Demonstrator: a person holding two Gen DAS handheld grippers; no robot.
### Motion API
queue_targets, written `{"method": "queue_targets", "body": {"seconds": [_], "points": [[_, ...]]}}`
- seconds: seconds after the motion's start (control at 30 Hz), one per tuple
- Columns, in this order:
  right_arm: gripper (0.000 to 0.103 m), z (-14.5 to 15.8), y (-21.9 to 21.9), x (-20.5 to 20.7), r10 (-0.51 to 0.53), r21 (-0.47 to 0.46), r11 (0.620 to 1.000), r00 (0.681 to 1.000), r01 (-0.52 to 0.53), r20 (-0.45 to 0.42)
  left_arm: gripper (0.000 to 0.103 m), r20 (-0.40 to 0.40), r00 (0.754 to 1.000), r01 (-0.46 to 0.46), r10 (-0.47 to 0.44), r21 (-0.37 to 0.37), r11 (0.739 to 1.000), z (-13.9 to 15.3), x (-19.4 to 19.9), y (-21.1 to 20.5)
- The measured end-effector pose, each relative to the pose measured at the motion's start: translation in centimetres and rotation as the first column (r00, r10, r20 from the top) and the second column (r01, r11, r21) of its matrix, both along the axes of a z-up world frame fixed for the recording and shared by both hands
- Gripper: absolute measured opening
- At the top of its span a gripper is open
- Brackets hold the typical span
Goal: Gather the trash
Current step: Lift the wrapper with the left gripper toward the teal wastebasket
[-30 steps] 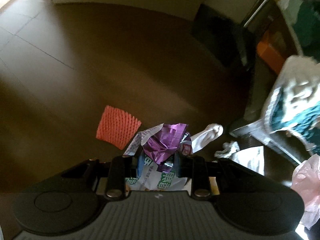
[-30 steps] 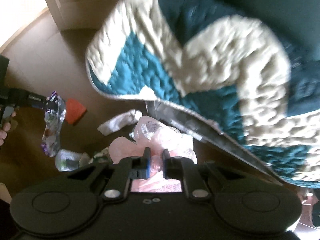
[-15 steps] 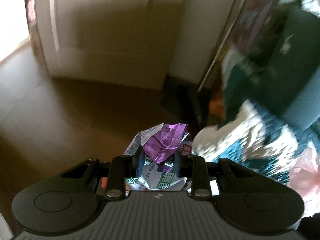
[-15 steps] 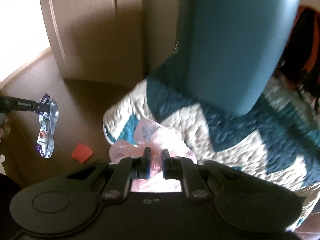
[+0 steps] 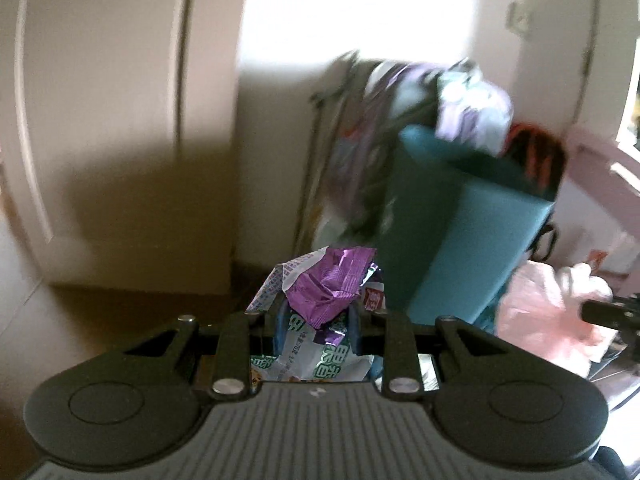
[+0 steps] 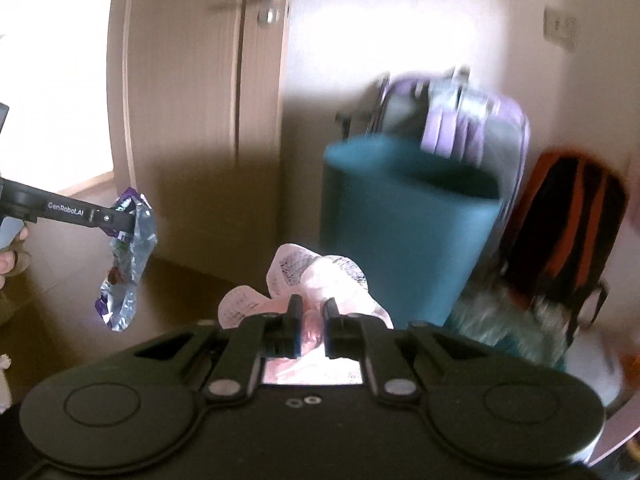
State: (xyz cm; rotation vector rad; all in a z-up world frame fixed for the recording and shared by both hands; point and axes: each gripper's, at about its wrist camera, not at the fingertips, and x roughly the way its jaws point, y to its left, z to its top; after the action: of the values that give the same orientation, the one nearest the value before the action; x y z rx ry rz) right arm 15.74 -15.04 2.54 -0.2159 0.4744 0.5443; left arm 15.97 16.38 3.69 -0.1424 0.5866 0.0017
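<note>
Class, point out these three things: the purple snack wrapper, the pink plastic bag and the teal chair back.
purple snack wrapper (image 5: 326, 290), left wrist view, crumpled purple top.
pink plastic bag (image 6: 316, 276), right wrist view, bunched top above the gripper.
teal chair back (image 6: 400, 220), right wrist view, front face.

Both views motion-blurred, fisheye-bent at edges. Wall (image 5: 360, 12) blown out white by glare; strong light from left doorway (image 6: 52, 80). Floor (image 5: 132, 312) dim, shadowed. Teal chair (image 6: 400, 224) smeared.

Right tongs (image 6: 308, 316) clamp a pink plastic bag (image 6: 316, 280); left tongs (image 6: 130, 220) pinch a purple wrapper (image 6: 128, 264).
</note>
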Motion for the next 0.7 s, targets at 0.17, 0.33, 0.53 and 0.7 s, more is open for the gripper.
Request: {"method": "queue_targets", "body": {"seconds": [0.17, 0.33, 0.53, 0.7], "points": [[0.008, 4.4, -1.1, 1.9, -0.027, 0.011, 1.0, 0.996, 0.026, 0.086, 0.028, 0.074, 0.994, 0.075, -0.076, 0.007, 0.997, 5.9, 2.7, -4.2], [0.008, 8.5, -1.8, 4.6, -0.067, 0.035, 0.997, 0.989, 0.062, 0.135, 0.028, 0.149, 0.98, 0.125, -0.13, 0.041, 0.991, 11.7, 5.2, -8.5], [0.008, 11.3, -2.2, 7.4, -0.094, 0.046, 0.995, 0.974, 0.087, 0.205, 0.028, 0.256, 0.95, 0.179, -0.181, 0.028, 0.983, 17.2, 7.8, -12.8], [0.008, 12.1, -2.4, 10.5, -0.119, 0.045, 0.993, 0.968, 0.112, 0.22, 0.028, 0.275, 0.943, 0.196, -0.188, 0.0, 0.981, 18.3, 11.7, -14.8]]}}
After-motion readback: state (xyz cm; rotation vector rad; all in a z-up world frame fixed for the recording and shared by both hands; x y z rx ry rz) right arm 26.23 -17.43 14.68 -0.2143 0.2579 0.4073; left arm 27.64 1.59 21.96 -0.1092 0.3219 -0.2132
